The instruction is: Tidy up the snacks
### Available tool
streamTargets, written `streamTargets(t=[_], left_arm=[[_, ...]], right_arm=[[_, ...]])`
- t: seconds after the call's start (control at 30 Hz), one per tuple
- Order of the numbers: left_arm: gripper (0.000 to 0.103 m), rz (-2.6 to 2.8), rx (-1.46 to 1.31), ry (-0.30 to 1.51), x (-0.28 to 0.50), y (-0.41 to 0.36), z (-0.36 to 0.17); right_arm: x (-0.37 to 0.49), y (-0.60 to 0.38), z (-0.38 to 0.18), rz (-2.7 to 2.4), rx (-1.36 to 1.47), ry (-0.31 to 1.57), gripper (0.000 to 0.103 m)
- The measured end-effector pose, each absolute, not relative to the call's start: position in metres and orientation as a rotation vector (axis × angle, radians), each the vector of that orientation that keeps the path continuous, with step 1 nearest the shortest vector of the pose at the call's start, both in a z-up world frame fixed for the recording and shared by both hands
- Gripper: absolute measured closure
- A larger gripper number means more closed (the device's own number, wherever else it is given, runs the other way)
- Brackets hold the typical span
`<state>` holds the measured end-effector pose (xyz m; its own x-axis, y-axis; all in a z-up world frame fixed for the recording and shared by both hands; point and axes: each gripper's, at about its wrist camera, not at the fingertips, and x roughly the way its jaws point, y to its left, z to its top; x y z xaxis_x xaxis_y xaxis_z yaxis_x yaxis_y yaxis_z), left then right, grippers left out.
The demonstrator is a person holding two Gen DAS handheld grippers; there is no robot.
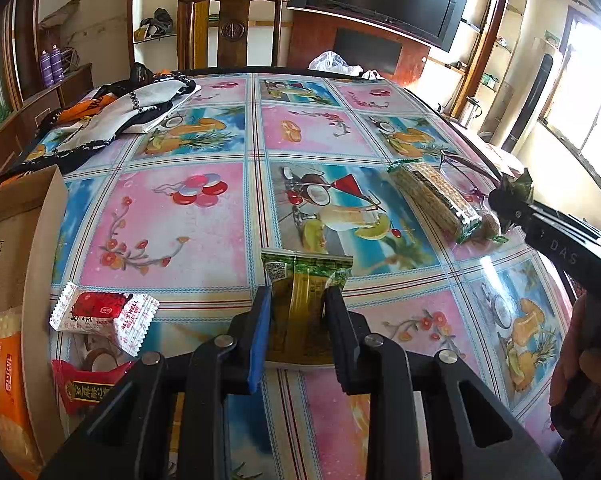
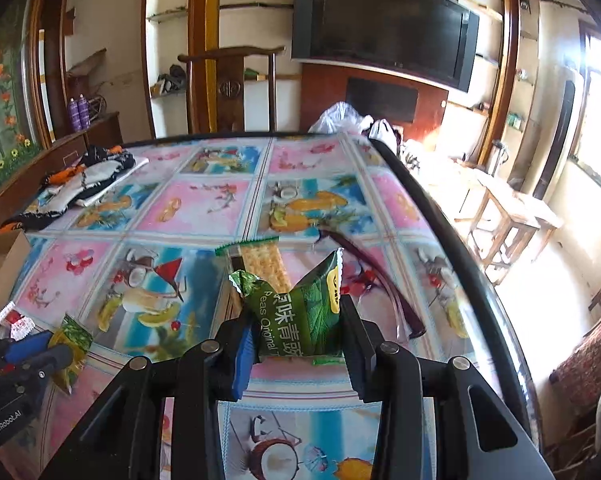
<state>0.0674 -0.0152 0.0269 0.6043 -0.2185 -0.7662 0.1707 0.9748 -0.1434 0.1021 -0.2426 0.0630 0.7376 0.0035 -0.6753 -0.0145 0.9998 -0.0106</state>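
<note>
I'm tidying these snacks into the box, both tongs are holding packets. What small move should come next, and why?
Probably lift the left tongs, shut on the yellow-green packet, and carry it left to the cardboard box, which already holds snacks. The right tongs grip the green peas packet.

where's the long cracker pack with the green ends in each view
Left wrist view: the cracker pack lies on the tablecloth right of centre, slanting toward the right tongs.
Right wrist view: the same pack sits at centre, its near end hidden behind the green pea packet.
Shared landmark: the eyeglasses lying just to its right.
</note>
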Motion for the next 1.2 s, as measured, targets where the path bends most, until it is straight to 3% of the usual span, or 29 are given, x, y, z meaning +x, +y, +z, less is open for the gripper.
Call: streamTargets(t=[0.27,0.43,1.2], left_arm=[[0.077,-0.224,-0.055,0.896,0.068,-0.015,0.027],[0.067,-0.22,-0.061,0.926,0.072,-0.015,0.019],[0.073,-0.231,-0.118,0.862,0.067,-0.01,0.031]], right_arm=[[0.101,-0.242,0.065,0.019,-0.008,0.731,0.062],[0.097,-0.238,0.068,0.033,-0.01,0.717,0.062],[0.084,-0.195,0.062,0.195,-0.034,0.734,0.062]])
